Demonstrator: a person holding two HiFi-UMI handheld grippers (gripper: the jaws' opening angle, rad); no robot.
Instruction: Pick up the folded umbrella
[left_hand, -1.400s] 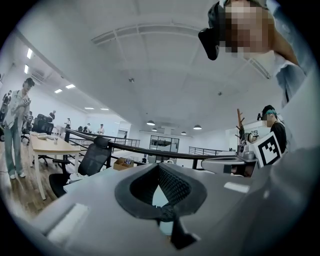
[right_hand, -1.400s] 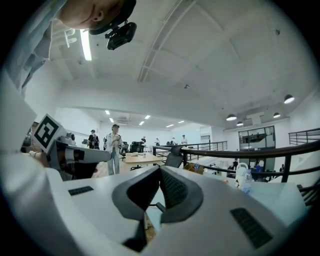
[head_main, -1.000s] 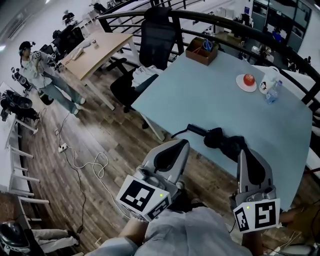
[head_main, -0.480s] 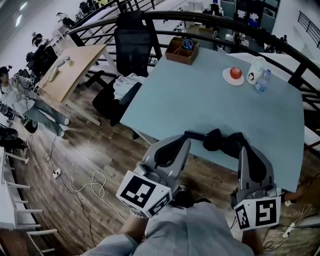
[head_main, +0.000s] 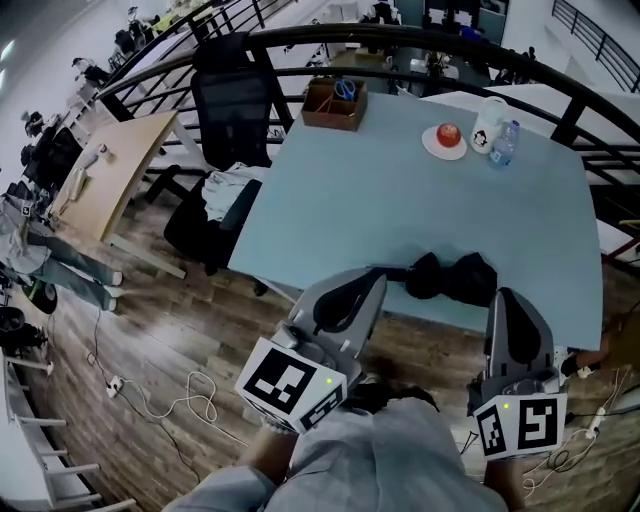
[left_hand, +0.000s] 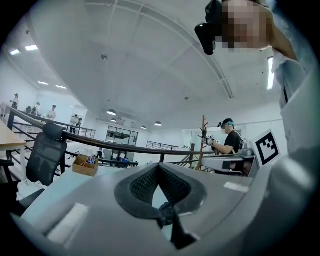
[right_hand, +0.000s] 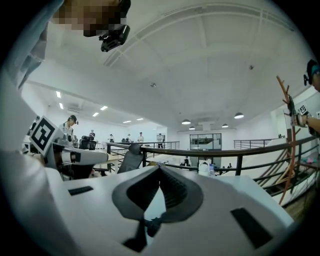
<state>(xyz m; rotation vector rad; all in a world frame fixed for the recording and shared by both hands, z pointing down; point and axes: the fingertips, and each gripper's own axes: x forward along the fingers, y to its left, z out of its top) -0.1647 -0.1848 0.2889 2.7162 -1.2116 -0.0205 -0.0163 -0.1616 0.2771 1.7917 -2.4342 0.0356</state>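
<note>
Two units, left claw (head_main: 372, 285) and right claw (head_main: 508, 300), clenched empty near folded umbrella (head_main: 452, 278); unopened, they risked shoving it away.

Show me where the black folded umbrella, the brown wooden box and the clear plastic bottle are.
black folded umbrella (head_main: 455, 280), head view, on its bunched canopy
brown wooden box (head_main: 330, 120), head view, on its front wall
clear plastic bottle (head_main: 503, 146), head view, on its body

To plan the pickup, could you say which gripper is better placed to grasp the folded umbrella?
Probably left: left gripper points at the slim handle of the umbrella; right gripper faces its bunched fabric.
</note>
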